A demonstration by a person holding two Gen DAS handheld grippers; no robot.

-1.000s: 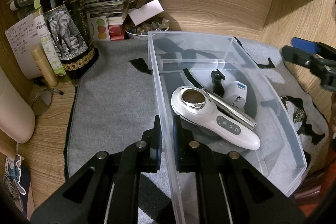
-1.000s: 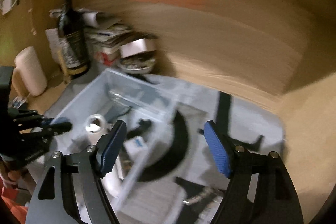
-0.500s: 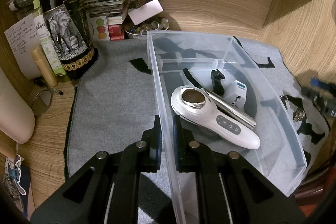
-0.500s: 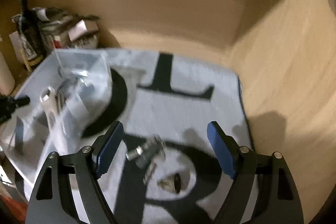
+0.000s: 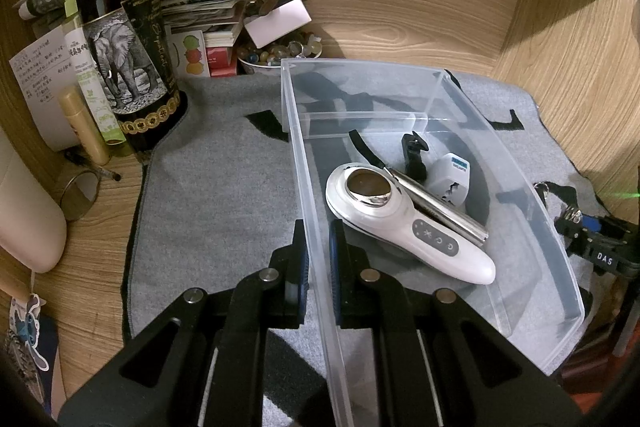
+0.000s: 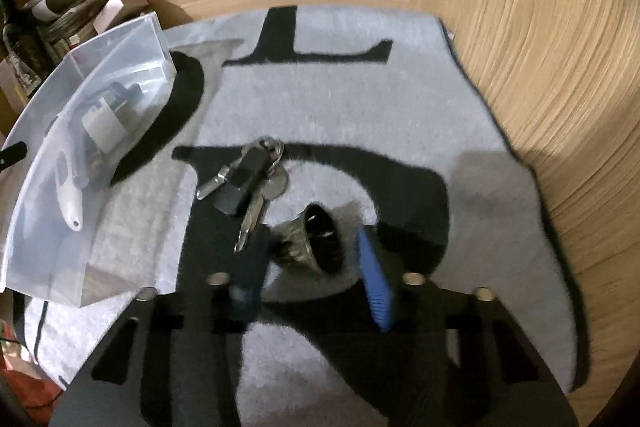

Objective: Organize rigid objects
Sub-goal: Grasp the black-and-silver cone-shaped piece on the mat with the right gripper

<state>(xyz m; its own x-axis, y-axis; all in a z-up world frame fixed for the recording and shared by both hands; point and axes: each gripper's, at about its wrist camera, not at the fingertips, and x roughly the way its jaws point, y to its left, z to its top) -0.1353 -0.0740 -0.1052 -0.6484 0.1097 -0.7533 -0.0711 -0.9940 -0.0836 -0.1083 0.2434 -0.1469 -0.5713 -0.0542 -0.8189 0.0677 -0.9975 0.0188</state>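
Note:
My left gripper (image 5: 318, 259) is shut on the near left wall of a clear plastic bin (image 5: 556, 251). The bin holds a white handheld device (image 5: 404, 223), a silver pen (image 5: 440, 205), a white plug adapter (image 5: 454, 177) and a small black figure (image 5: 414, 155). In the right wrist view the bin (image 6: 36, 187) sits at the left. My right gripper (image 6: 310, 275) is open and low over the mat, its fingers either side of a small dark metal bell (image 6: 316, 243) lying on its side. A key bunch (image 6: 250, 179) lies just beyond the bell.
A grey mat with black letters (image 6: 400, 107) covers the wooden desk. A wine bottle (image 5: 124, 43), papers, a bowl of marbles (image 5: 276, 53) and a small round mirror (image 5: 80, 193) crowd the back left. A wooden side wall (image 6: 560, 67) stands close on the right.
My right gripper has swung right from over the bin and come down around the bell, its fingers narrowing. The left gripper and the bin have stayed still.

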